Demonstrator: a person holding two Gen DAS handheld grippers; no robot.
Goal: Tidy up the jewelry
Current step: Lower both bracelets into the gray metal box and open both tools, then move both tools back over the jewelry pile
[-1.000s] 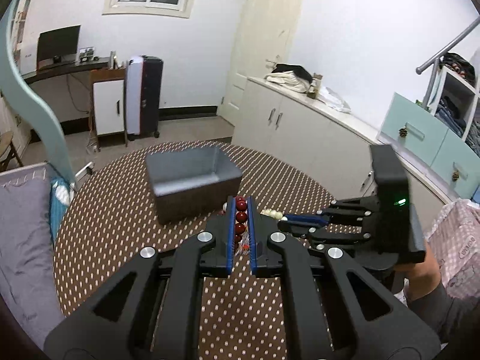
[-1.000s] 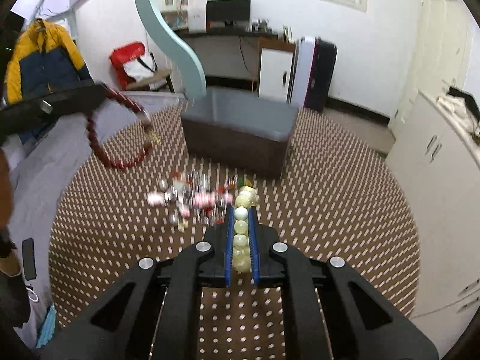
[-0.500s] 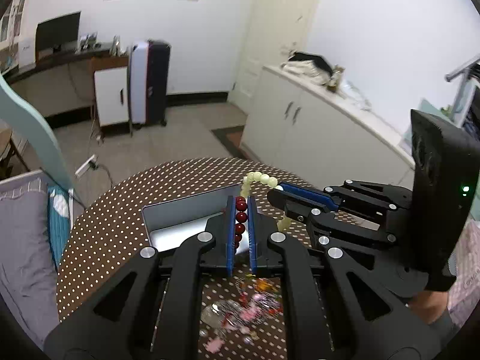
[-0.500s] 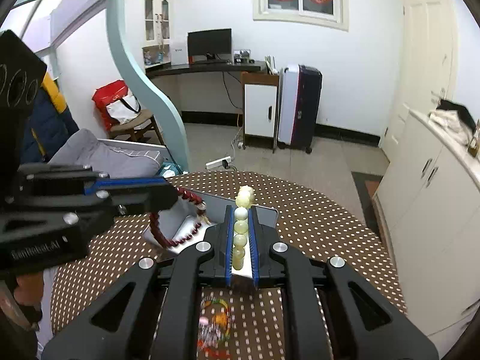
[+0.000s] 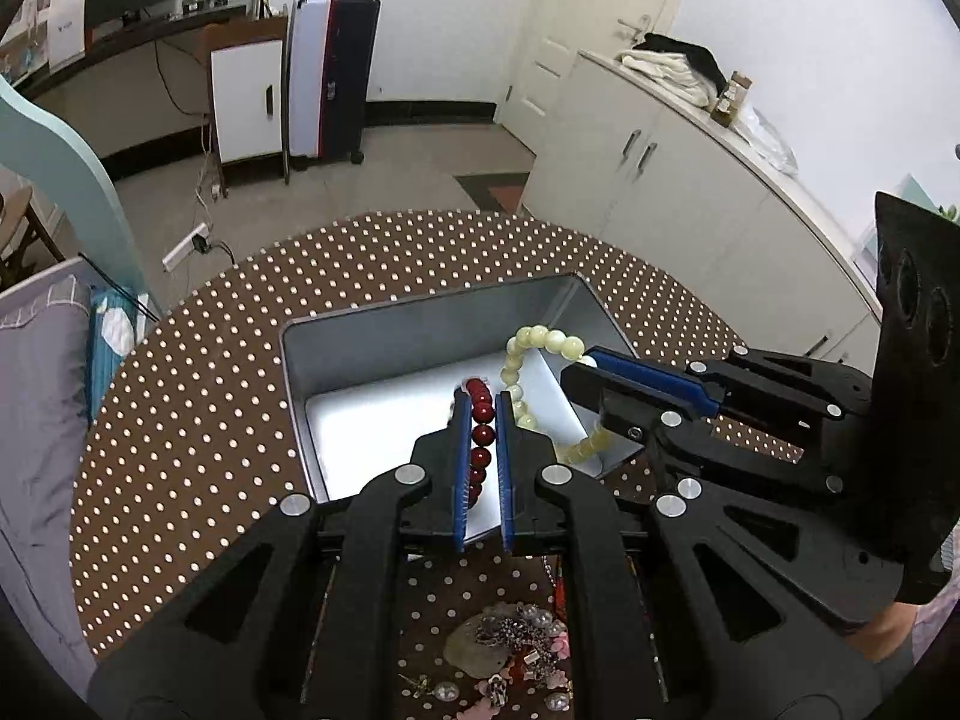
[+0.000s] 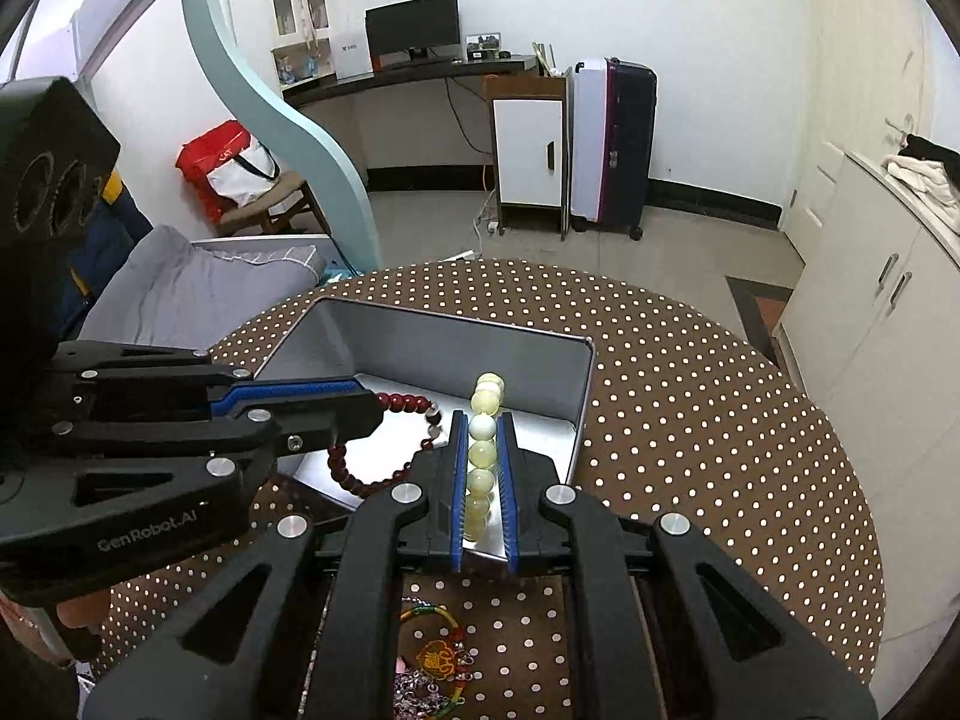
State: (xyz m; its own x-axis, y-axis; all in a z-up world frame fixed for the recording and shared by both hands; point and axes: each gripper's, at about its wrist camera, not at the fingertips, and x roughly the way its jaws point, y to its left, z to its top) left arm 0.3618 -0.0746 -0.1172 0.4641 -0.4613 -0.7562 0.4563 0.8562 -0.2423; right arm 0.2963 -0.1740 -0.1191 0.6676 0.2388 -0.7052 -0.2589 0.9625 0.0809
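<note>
My left gripper (image 5: 481,405) is shut on a dark red bead bracelet (image 5: 482,435) and holds it over the open grey metal box (image 5: 384,372). The bracelet also shows in the right wrist view (image 6: 384,483), hanging in a loop from the left gripper (image 6: 366,414). My right gripper (image 6: 482,426) is shut on a pale yellow bead bracelet (image 6: 482,450) above the same box (image 6: 456,354). In the left wrist view the yellow bracelet (image 5: 528,360) hangs from the right gripper (image 5: 579,369) inside the box.
The box stands on a round table with a brown dotted cloth (image 5: 198,408). A heap of loose jewelry (image 5: 510,660) lies on the cloth under my grippers, also seen in the right wrist view (image 6: 432,660). A bed (image 6: 180,288) borders the left, cabinets (image 5: 660,180) the right.
Both grippers have moved forward and down over the box with their bracelets. The box's inside now lies right below both bracelets, and the jewelry heap has fallen behind the fingers.
</note>
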